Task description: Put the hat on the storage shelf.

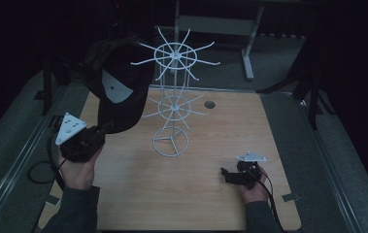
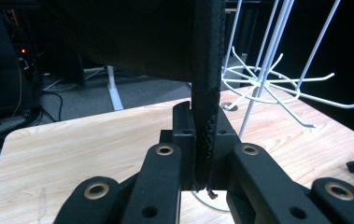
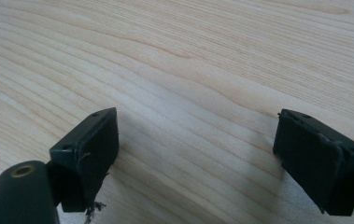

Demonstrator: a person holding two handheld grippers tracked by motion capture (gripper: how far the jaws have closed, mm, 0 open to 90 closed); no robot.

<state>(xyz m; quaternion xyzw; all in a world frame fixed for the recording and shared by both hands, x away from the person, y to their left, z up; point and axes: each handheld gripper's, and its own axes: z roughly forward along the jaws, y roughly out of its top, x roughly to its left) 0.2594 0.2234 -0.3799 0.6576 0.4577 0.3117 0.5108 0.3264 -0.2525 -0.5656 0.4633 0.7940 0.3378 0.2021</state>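
Observation:
A black cap with a pale patch on it is held up at the left of a white wire rack, close to the rack's upper ring of arms. My left gripper is shut on the cap's brim from below. In the left gripper view the brim stands on edge, pinched between the two jaws of my left gripper, and the rack's arms spread out to the right behind it. My right gripper rests low at the right of the table. Its jaws stand wide apart over bare wood.
The wooden table has a small round hole behind the rack. The rack stands on a ring base near the table's middle. Dark floor, rails and a grey stand surround the table.

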